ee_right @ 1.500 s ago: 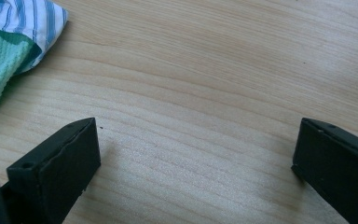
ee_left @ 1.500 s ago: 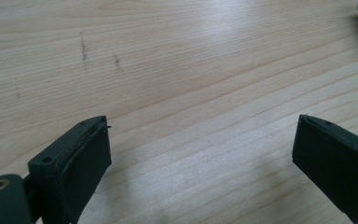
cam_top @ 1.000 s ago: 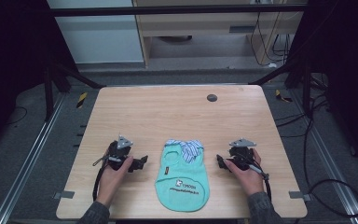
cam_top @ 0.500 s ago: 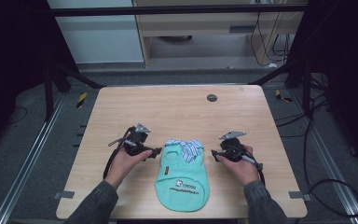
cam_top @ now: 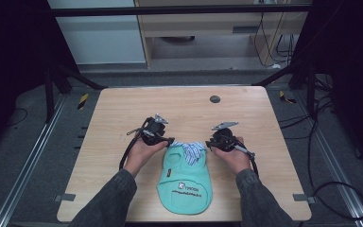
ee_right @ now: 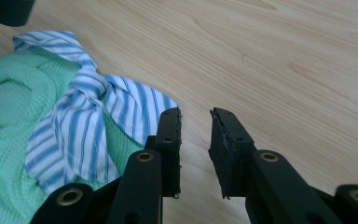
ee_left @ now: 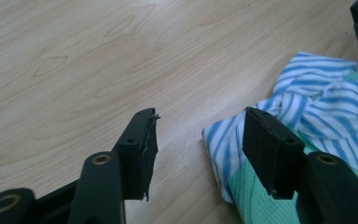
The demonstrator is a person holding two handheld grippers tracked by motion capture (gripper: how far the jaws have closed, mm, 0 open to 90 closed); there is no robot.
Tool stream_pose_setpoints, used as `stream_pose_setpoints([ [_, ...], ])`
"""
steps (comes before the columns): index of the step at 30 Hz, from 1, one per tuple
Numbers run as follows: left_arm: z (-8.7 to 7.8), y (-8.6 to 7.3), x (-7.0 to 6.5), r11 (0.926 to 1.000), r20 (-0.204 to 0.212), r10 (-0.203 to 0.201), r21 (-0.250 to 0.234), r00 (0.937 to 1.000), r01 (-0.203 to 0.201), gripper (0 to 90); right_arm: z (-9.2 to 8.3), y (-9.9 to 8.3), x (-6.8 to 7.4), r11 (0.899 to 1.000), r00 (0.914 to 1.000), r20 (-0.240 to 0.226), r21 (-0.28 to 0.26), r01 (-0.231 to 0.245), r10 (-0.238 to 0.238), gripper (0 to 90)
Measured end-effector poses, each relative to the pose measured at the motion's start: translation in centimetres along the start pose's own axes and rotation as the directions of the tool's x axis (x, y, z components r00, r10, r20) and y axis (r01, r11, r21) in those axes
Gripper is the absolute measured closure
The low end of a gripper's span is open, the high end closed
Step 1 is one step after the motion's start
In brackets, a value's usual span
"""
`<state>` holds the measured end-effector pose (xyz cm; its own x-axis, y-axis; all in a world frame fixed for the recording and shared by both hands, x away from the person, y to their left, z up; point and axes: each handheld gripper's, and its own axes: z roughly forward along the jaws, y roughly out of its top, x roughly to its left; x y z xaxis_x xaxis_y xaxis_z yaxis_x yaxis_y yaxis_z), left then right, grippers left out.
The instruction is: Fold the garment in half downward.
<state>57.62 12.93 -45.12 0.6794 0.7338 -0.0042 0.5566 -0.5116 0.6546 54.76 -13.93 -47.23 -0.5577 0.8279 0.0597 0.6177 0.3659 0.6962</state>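
A small mint-green garment with a blue-and-white striped collar lies flat near the table's front edge. My left gripper sits at the collar's left end and my right gripper at its right end. In the left gripper view the left gripper has just been closing; its jaws stand apart over bare wood, and the collar's corner lies by the right-hand jaw, unpressed. The right gripper has also been closing to a narrow gap with only wood between its jaws, the collar just left of them.
A dark round disc lies on the wooden table near its far edge. A yellow-and-black strip and cables lie on the floor beside the table. Metal rails run along both sides.
Both hands have moved forward and inward from the garment's sides to the two ends of its collar. Both pairs of jaws have narrowed.
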Motion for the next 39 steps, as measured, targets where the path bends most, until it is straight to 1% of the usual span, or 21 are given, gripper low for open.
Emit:
stream_pose_setpoints([
  [1, 0.3, 0.0, 0.0, 1.0000, -0.002, -0.005, 0.004, 1.0000, 0.005, 45.8, 0.2, 0.2, 0.1, 1.000, 1.0000, 0.000, 0.000, 0.004, -0.004, 72.4],
  [2, 0.8, 0.0, 0.1, 0.9998, 0.006, -0.006, 0.019, 1.0000, 0.006, 47.3, 0.7, 0.6, 0.4, 1.000, 1.0000, 0.003, -0.002, 0.008, -0.008, 71.1],
  [3, 0.8, 0.0, 0.1, 0.9998, 0.006, -0.006, 0.019, 1.0000, 0.006, 48.1, 0.7, 0.6, 0.4, 1.000, 1.0000, 0.003, -0.002, 0.008, -0.008, 71.1],
  [4, 1.2, -0.1, 0.1, 0.9996, 0.008, -0.009, 0.026, 0.9999, 0.008, 48.1, 0.8, 0.8, 0.5, 1.000, 1.0000, 0.003, -0.001, 0.008, -0.008, 71.1],
  [6, 1.6, -0.2, 0.1, 0.9990, -0.002, 0.002, 0.045, 1.0000, -0.002, 48.2, 1.4, 1.0, 0.7, 1.000, 0.9999, 0.007, 0.010, 0.015, -0.015, 71.2],
  [7, 1.8, -0.3, 0.2, 0.9989, -0.001, -0.004, 0.048, 1.0000, 0.004, 48.3, 1.6, 1.1, 0.8, 1.000, 0.9998, 0.010, 0.015, 0.018, -0.018, 71.0],
  [9, 2.1, -0.5, 0.2, 0.9982, 0.008, -0.008, 0.060, 0.9999, 0.007, 48.7, 2.0, 1.2, 0.9, 1.000, 0.9998, 0.009, 0.020, 0.016, -0.016, 69.7],
  [11, 2.2, -0.6, 0.2, 0.9976, 0.008, -0.003, 0.069, 1.0000, 0.003, 48.5, 2.2, 1.2, 1.0, 0.999, 1.0000, 0.005, 0.033, 0.007, -0.007, 68.8],
  [13, 2.3, -0.7, 0.2, 0.9972, 0.016, -0.006, 0.075, 0.9999, 0.005, 47.7, 2.4, 1.2, 1.1, 0.999, 0.9999, 0.007, 0.044, 0.009, -0.010, 67.8],
  [14, 2.4, -0.7, 0.2, 0.9967, 0.020, -0.006, 0.081, 0.9998, 0.005, 46.6, 2.6, 1.1, 1.2, 0.999, 1.0000, 0.003, 0.051, 0.004, -0.004, 65.0],
  [16, 2.6, -0.9, 0.2, 0.9961, 0.014, -0.008, 0.088, 0.9999, 0.007, 45.9, 2.6, 1.1, 1.2, 0.998, 1.0000, -0.003, 0.060, 0.002, -0.002, 64.0],
  [21, 2.9, -1.1, 0.3, 0.9952, 0.023, -0.011, 0.097, 0.9997, 0.009, 44.4, 3.1, 1.1, 1.6, 0.997, 0.9999, -0.008, 0.081, 0.009, -0.008, 59.6],
  [23, 3.0, -1.1, 0.3, 0.9948, 0.022, -0.010, 0.102, 0.9997, 0.008, 43.7, 3.3, 1.0, 1.6, 0.996, 0.9999, -0.009, 0.084, 0.008, -0.007, 59.4],
  [24, 3.0, -1.2, 0.2, 0.9950, 0.023, -0.015, 0.099, 0.9996, 0.013, 43.5, 3.3, 1.0, 1.6, 0.996, 0.9999, -0.010, 0.084, 0.007, -0.006, 59.0],
  [28, 3.1, -1.3, 0.2, 0.9953, 0.025, -0.009, 0.097, 0.9996, 0.007, 43.6, 3.4, 0.9, 1.6, 0.996, 0.9999, -0.012, 0.084, 0.002, -0.001, 58.7],
  [30, 3.1, -1.4, 0.0, 0.9954, 0.025, -0.007, 0.096, 0.9997, 0.004, 43.9, 3.4, 0.9, 1.7, 0.996, 0.9999, -0.009, 0.087, 0.010, -0.009, 59.2],
  [34, 3.0, -1.4, -0.2, 0.9952, 0.043, -0.003, 0.098, 0.9991, -0.001, 49.9, 3.3, 0.9, 2.1, 0.995, 0.9994, -0.019, 0.092, 0.029, -0.028, 66.8],
  [37, 2.8, -1.4, -0.5, 0.9951, 0.069, 0.013, 0.097, 0.9976, -0.020, 59.6, 3.3, 1.0, 2.3, 0.994, 0.9988, -0.029, 0.098, 0.041, -0.039, 71.5],
  [38, 2.8, -1.5, -0.6, 0.9952, 0.076, 0.014, 0.096, 0.9970, -0.021, 66.2, 3.3, 1.0, 2.3, 0.994, 0.9985, -0.036, 0.097, 0.043, -0.040, 74.2],
  [39, 2.8, -1.5, -0.6, 0.9952, 0.083, 0.013, 0.095, 0.9965, -0.021, 68.6, 3.3, 1.0, 2.4, 0.994, 0.9984, -0.038, 0.098, 0.045, -0.042, 75.1],
])
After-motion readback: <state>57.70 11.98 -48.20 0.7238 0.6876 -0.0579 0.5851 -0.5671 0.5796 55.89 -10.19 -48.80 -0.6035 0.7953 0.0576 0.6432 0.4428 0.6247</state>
